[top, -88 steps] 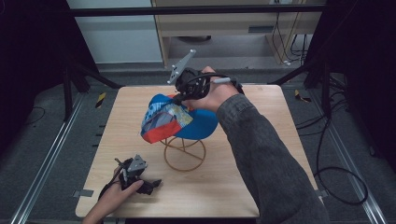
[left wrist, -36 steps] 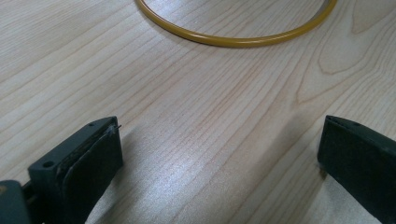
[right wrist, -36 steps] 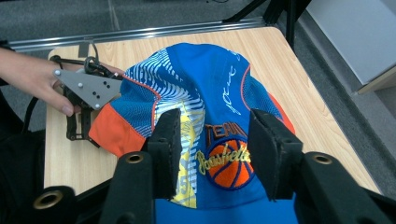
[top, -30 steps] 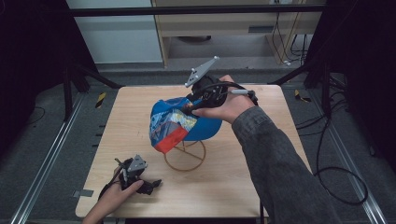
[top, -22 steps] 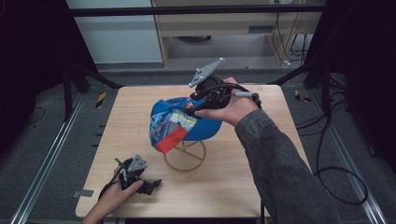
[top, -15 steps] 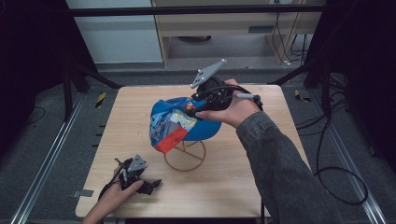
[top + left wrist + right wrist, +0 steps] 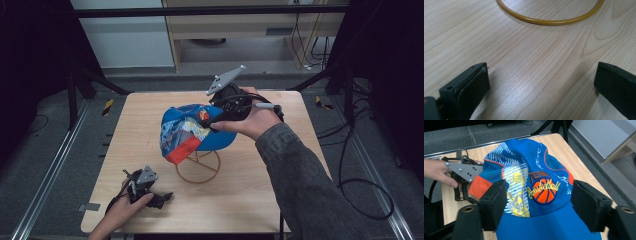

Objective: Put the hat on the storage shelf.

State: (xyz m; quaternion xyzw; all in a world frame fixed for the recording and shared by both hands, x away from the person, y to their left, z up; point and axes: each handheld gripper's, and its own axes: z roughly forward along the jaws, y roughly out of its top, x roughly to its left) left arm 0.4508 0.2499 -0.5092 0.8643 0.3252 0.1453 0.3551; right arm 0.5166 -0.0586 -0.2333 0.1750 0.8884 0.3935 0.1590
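The right gripper [image 7: 216, 119] is black, topped by a grey three-cornered plate with small holes, with dark cables looping off its body. Its two jaws carry thick black foam-like pads. The left gripper [image 7: 162, 196] matches it. A grey-green sleeve [image 7: 300, 175] covers the person's right forearm.

Right gripper [image 7: 216, 117]: held in the right hand [image 7: 250, 120] at about one o'clock from table centre, forearm entering from five o'clock; grey plate tilted up toward twelve. Jaws have just been opening and stand wide apart, pads pressing nothing.

Left gripper [image 7: 162, 197]: held in the left hand [image 7: 122, 212] at seven o'clock, lying low, jaws pointing toward three o'clock, spread wide, nothing between them.
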